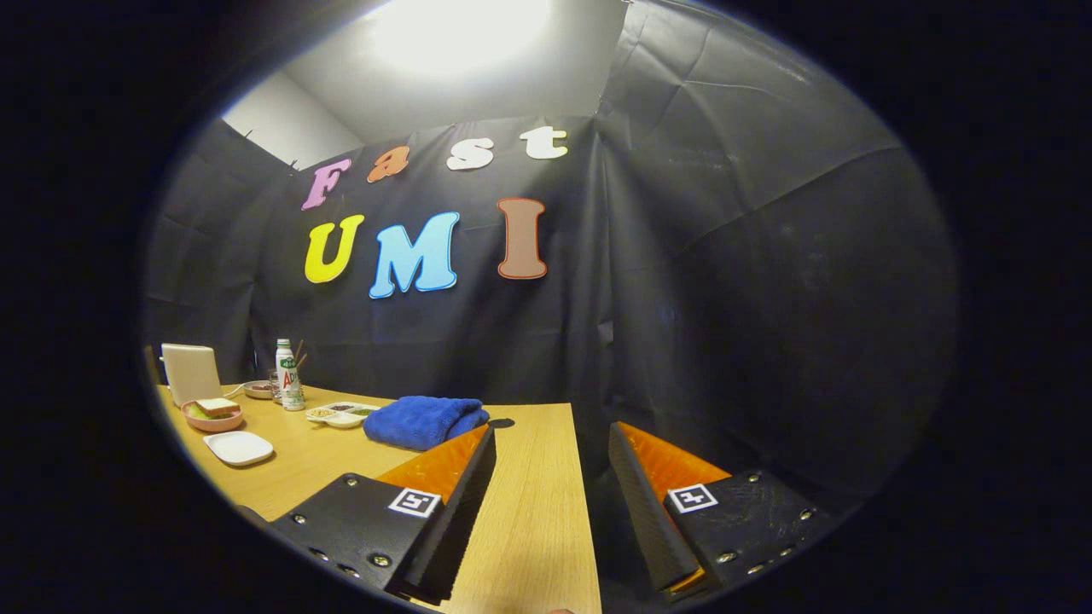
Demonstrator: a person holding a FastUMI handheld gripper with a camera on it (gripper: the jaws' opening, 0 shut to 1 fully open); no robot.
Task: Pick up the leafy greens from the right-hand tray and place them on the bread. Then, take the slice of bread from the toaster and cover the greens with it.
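Tool (550, 443) spread wide, nothing between its fingers; it sits over the near right corner of the wooden surface (529, 512), with the surface's right edge running up between the two fingers. Left finger over wood, right finger past the edge, against the dark booth wall.

Just ahead of the left fingertip: a folded blue towel (424, 420) lying flat on the surface. A small dark round spot (501, 422) sits beside it at the far edge.

Beyond the towel, further left: a shallow divided white tray (341, 414) with small portions of food in its compartments; contents too small to tell apart.

Well apart, far left of the surface: a pink plate (212, 417) carrying bread (217, 406), with a green layer showing under the top slice. Just nearer than that plate, an empty white plate (239, 447).

Behind the pink plate: a pale boxy toaster (191, 372). Right of it, a small dish (258, 389), a green-labelled bottle (289, 385) standing upright, and a cup with sticks (299, 354) in it.
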